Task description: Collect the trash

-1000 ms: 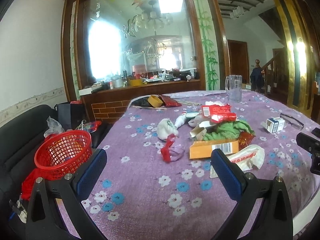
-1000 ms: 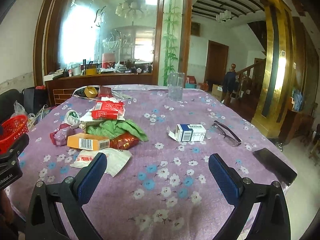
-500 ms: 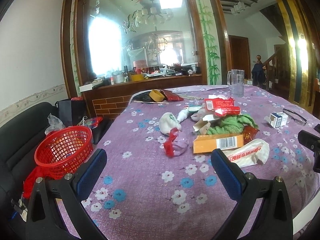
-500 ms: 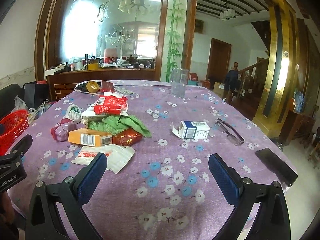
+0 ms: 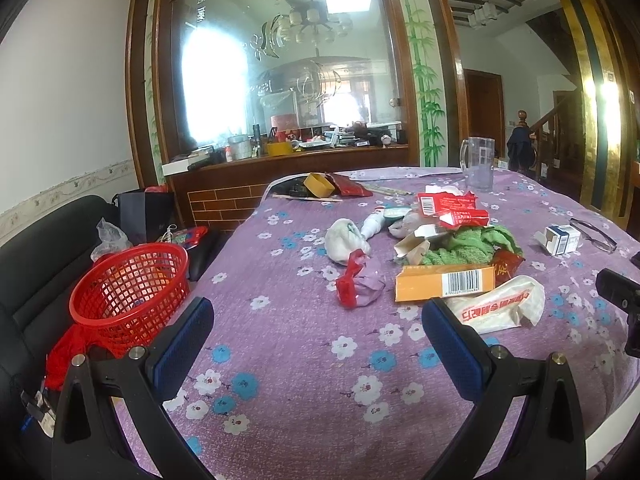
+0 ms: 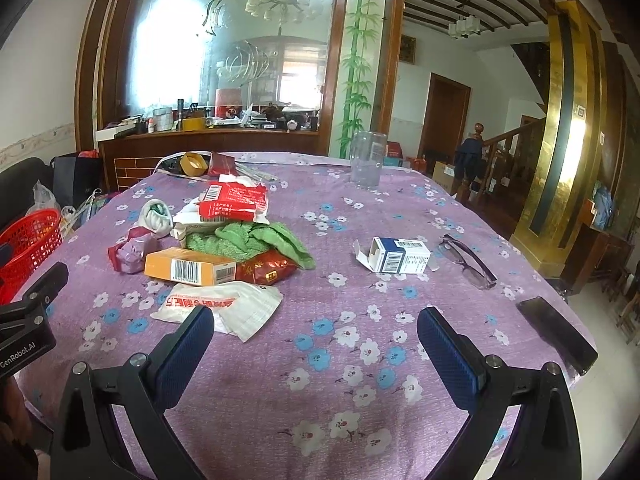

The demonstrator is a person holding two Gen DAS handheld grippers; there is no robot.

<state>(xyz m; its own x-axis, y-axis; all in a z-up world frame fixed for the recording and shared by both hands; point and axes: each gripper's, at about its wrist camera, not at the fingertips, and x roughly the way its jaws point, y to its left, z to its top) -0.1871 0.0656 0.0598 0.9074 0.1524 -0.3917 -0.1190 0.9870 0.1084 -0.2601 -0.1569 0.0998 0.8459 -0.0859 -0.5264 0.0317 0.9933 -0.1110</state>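
Note:
A pile of trash lies mid-table on the purple flowered cloth (image 5: 304, 360): an orange carton (image 5: 444, 282) (image 6: 190, 267), a white printed bag (image 5: 500, 306) (image 6: 218, 306), a green cloth (image 5: 468, 246) (image 6: 256, 240), red wrappers (image 5: 448, 204) (image 6: 236, 198), a red-and-clear wrapper (image 5: 356, 284) and a white wad (image 5: 342, 240). A blue-white box (image 6: 400, 256) lies apart to the right. A red basket (image 5: 128, 284) stands off the table's left edge. My left gripper (image 5: 318, 344) and right gripper (image 6: 316, 344) are both open and empty, above the near table.
Glasses (image 6: 468, 260) and a black phone (image 6: 556, 332) lie at the table's right. A clear mug (image 6: 366, 158) stands at the back. A tape roll (image 5: 318, 184) and red packet lie far back. A black sofa (image 5: 24, 264) is on the left.
Both grippers have shifted slightly, so the pile sits a little lower and closer in both views. Both stay open and empty. Nothing on the table has moved.

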